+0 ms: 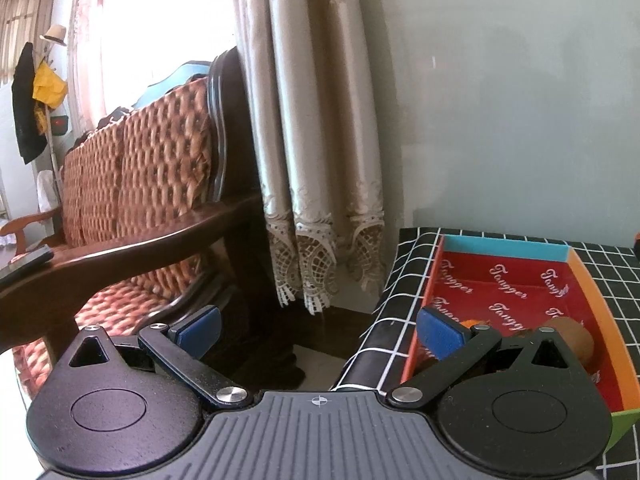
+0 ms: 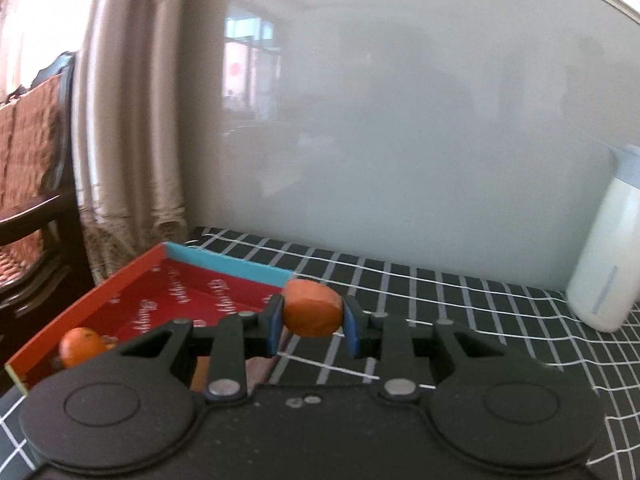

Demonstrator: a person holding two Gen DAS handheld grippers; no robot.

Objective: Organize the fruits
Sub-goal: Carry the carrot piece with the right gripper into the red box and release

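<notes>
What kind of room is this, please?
Probably a living room at home: a cushioned wooden sofa, long lace-edged curtains by a bright window, and a coat stand with a hat.

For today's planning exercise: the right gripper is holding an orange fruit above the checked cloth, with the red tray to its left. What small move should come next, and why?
Probably carry the orange fruit leftward over the red tray before letting go. The right gripper is shut on it, above the checked cloth just outside the tray's blue end wall. Another orange already lies in the tray, so that seems the collecting place.
</notes>
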